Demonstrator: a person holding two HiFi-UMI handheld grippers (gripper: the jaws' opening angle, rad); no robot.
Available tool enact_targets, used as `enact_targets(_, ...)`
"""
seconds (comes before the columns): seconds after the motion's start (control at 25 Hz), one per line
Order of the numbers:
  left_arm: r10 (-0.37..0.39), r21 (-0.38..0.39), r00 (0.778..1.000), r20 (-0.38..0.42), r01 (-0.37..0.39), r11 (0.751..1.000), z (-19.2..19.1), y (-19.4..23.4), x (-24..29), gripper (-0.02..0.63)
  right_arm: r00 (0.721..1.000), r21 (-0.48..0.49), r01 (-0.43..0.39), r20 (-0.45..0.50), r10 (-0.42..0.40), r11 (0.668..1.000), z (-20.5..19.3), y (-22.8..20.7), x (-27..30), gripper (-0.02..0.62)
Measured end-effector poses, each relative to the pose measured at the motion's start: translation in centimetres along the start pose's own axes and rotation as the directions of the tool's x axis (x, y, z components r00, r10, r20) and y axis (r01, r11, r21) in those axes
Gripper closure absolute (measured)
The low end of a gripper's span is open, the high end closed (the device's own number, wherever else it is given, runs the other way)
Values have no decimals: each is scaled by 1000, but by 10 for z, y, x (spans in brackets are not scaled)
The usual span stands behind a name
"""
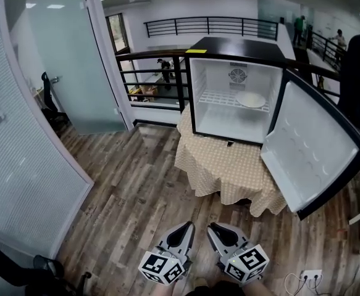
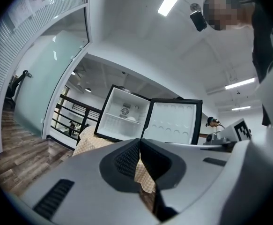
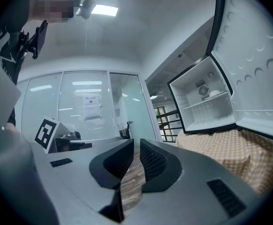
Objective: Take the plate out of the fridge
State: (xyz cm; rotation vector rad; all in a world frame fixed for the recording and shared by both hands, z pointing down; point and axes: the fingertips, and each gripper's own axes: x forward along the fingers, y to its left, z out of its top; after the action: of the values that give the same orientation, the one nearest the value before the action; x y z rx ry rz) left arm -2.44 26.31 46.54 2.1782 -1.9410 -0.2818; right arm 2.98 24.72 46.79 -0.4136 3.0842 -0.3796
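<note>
1. Nearest us, low in the head view, left gripper [image 1: 188, 226] and right gripper [image 1: 212, 227] sit side by side, both pointing toward the fridge [image 1: 236, 47].
2. We read both sets of jaws as clenched, with the pads together or nearly so and nothing gripped between them.
3. Wooden floor [image 1: 136, 190] lies below them and runs up to the table [image 1: 229, 165].
4. Table has a checkered cloth and carries the black fridge, whose door [image 1: 318, 153] is swung wide open to the right.
5. Plate [image 1: 251, 99] is inside the fridge, on the right side of the wire shelf [image 1: 220, 97], well apart from both grippers.
6. We see a person [image 1: 357, 73] in dark clothing at far right, beyond the door.
</note>
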Motion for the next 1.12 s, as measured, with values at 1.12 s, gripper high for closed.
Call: enact_targets(1.12, -145, -2, 988, -58, 145, 989, 22, 60, 190, 595, 988, 66, 139, 52, -142, 988, 45, -161, 95, 538)
